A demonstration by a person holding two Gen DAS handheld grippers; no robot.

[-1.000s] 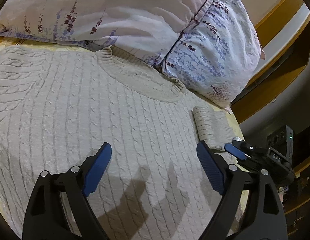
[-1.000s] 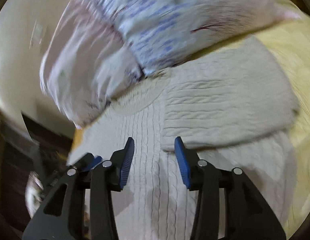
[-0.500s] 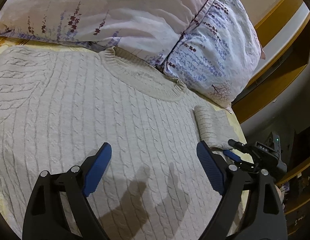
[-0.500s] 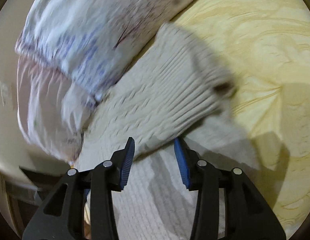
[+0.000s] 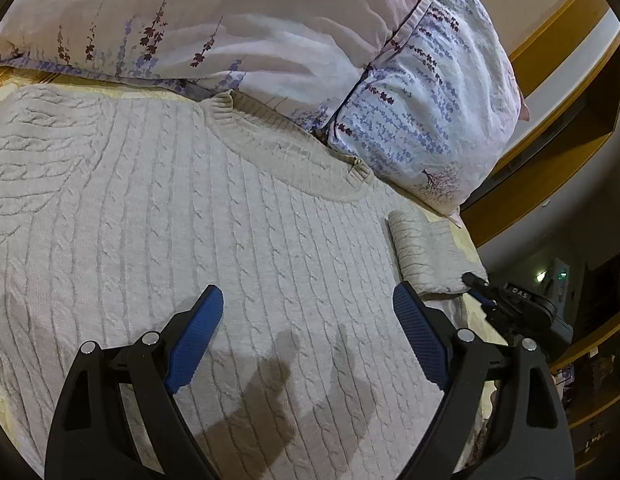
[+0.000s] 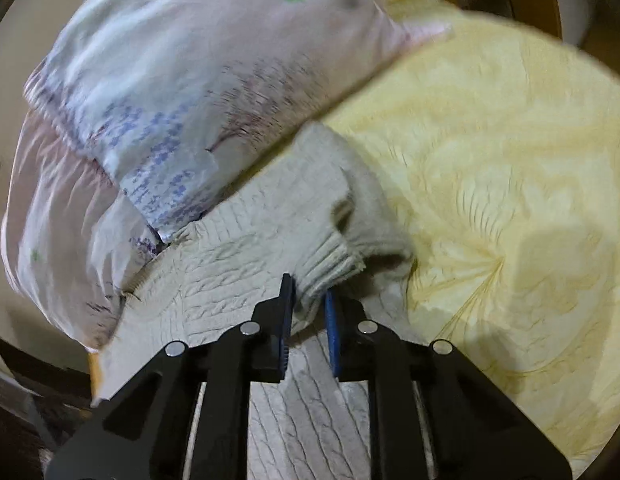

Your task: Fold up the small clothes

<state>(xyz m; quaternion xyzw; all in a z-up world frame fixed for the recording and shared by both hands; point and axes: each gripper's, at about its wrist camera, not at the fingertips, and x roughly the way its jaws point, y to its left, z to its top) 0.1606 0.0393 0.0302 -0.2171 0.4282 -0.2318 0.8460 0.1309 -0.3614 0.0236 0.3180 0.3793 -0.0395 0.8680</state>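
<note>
Your right tool [image 6: 310, 300] is closing on the ribbed cuff [image 6: 334, 258] of the cream cable-knit sweater [image 5: 189, 220]; the knit sits between the two blue pads, which stand narrow with the cuff bunched between them. The frame is blurred, so whether the pads already press hard on the knit is not fully clear, though the fabric looks pinched. From that wrist view the sleeve runs up and away from the tool toward the pillows, doubled over on itself, with its far edge resting on the pale yellow quilted bedcover [image 6: 490, 140].

Your left tool [image 5: 310, 320] hangs with its blue pads wide apart and nothing between them, above the chest of the sweater. Its fingers cast two dark shadows on the knit just ahead of it. The sweater lies flat and face up on the bed, its round ribbed neckline [image 5: 289, 148] toward the pillows and touching them. In the left wrist view the right tool shows at the bed's right edge, at the end of the folded sleeve.

Beyond the neckline lie two floral pillows: a pink one with lavender sprigs [image 5: 249, 20] and, beside it, a white one with purple-blue blossoms [image 5: 430, 92]. Behind them curves a white and ochre headboard [image 5: 558, 92].
</note>
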